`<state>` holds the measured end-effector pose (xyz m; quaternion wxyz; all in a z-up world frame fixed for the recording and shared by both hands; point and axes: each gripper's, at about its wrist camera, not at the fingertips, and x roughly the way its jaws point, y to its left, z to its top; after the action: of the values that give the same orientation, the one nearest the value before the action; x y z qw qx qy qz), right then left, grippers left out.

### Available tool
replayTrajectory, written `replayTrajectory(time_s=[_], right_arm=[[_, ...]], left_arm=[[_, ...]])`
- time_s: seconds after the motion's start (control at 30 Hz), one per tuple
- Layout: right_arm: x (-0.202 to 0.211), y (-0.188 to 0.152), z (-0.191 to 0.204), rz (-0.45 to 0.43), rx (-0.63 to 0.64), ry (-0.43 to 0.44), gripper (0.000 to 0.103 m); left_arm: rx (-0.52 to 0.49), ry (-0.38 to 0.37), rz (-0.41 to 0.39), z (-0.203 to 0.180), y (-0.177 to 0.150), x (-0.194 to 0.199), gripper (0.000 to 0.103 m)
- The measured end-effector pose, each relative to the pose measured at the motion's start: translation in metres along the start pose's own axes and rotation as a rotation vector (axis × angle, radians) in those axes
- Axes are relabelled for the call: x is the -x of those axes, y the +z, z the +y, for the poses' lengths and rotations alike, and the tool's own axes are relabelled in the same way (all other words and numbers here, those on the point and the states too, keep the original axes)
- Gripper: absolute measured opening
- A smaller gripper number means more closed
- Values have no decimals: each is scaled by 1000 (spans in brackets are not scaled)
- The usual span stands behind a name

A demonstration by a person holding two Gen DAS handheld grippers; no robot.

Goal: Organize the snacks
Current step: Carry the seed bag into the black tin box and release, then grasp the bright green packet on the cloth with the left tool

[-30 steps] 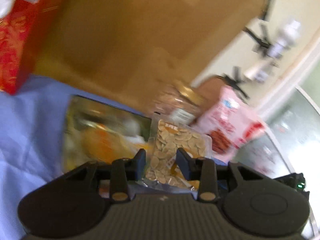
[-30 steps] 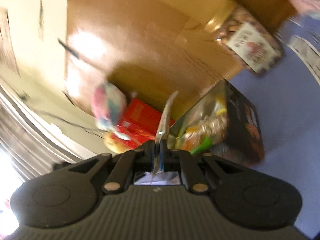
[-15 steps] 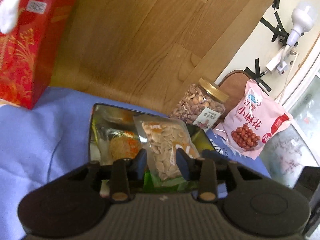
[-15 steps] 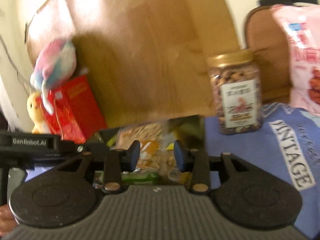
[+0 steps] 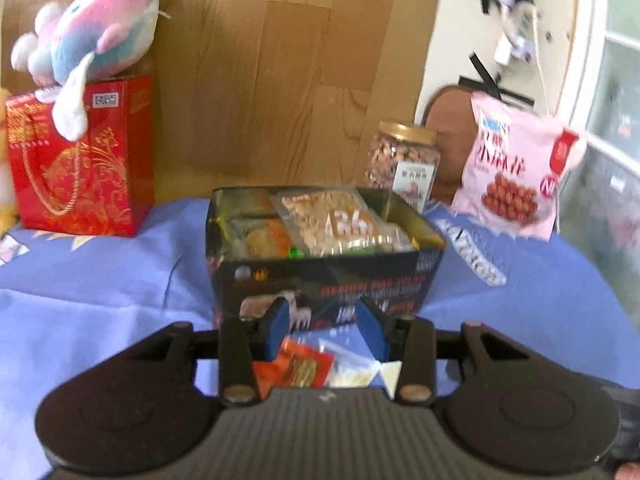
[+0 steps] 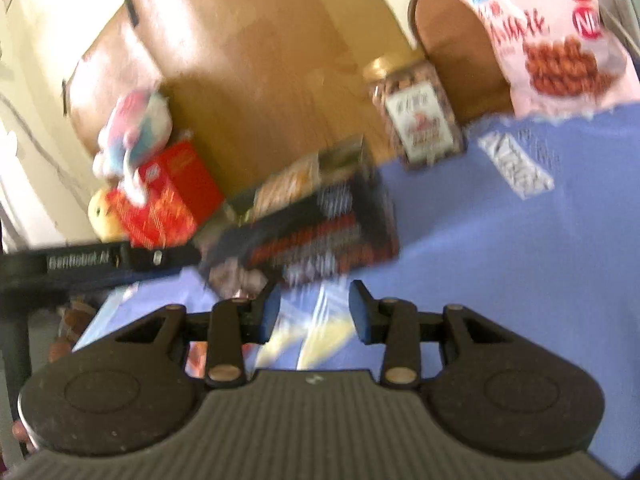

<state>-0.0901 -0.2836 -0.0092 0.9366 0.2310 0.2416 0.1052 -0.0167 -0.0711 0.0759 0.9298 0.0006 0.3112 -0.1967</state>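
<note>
Blue cloth (image 5: 100, 280) is covering the surface under both of your tongs, with a wooden panel (image 5: 260, 60) standing behind it. Your left gripper (image 5: 323, 322) is hanging empty, its jaws opening, nothing between the blue pads; just below them a red packet (image 5: 296, 368) and a pale packet (image 5: 356, 368) are lying on the cloth. Straight ahead of those fingers the dark snack box (image 5: 320, 276) is sitting open, and a clear bag of seeds (image 5: 336, 220) is resting on top of the other packets inside it. Beyond the box to the right a jar of nuts (image 5: 402, 160) is standing upright, with a pink snack bag (image 5: 516, 168) leaning further right. Off to the left a red gift bag (image 5: 80, 160) is carrying a plush toy (image 5: 88, 28) on its top. Your right gripper (image 6: 314, 312) is also standing apart and empty, with blurred pale packets (image 6: 316, 332) lying on the cloth beneath it. Ahead of it and slightly left the same box is showing, heavily smeared, the jar behind it to the right. The body of your left gripper is crossing the left edge of that view.
</note>
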Motion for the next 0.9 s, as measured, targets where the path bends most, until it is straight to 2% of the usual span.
replayTrajectory(time_s=[0.13, 0.3, 0.37, 0.43, 0.5, 0.6, 0.67, 0.7, 0.8, 0.87, 0.9], right_arm=[[7, -25, 11, 58, 20, 21, 42], [9, -46, 28, 110, 80, 51, 44], [8, -49, 38, 117, 117, 62, 55], [4, -52, 52, 130, 174, 64, 74], [-5, -55, 67, 148, 244, 53, 80], [-19, -61, 86, 149, 382, -4, 81], [-23, -59, 86, 145, 422, -48, 75], [-21, -55, 79, 135, 414, -76, 69], [-7, -41, 47, 99, 307, -147, 69], [6, -33, 24, 106, 157, -62, 70], [10, -29, 11, 128, 64, 14, 70]], left_arm=[[-65, 58, -5, -8, -21, 13, 38], [-74, 101, 17, -4, -37, 19, 38], [-74, 115, 22, 0, -41, 20, 38], [-67, 121, 29, 5, -45, 22, 38], [-53, 128, 32, 12, -47, 23, 39], [2, 127, 49, 29, -46, 24, 39], [32, 120, 63, 38, -46, 24, 39], [39, 120, 68, 41, -47, 23, 39], [48, 109, 82, 46, -50, 20, 39], [77, 70, 117, 51, -52, 14, 39], [101, 31, 136, 55, -54, 12, 39]])
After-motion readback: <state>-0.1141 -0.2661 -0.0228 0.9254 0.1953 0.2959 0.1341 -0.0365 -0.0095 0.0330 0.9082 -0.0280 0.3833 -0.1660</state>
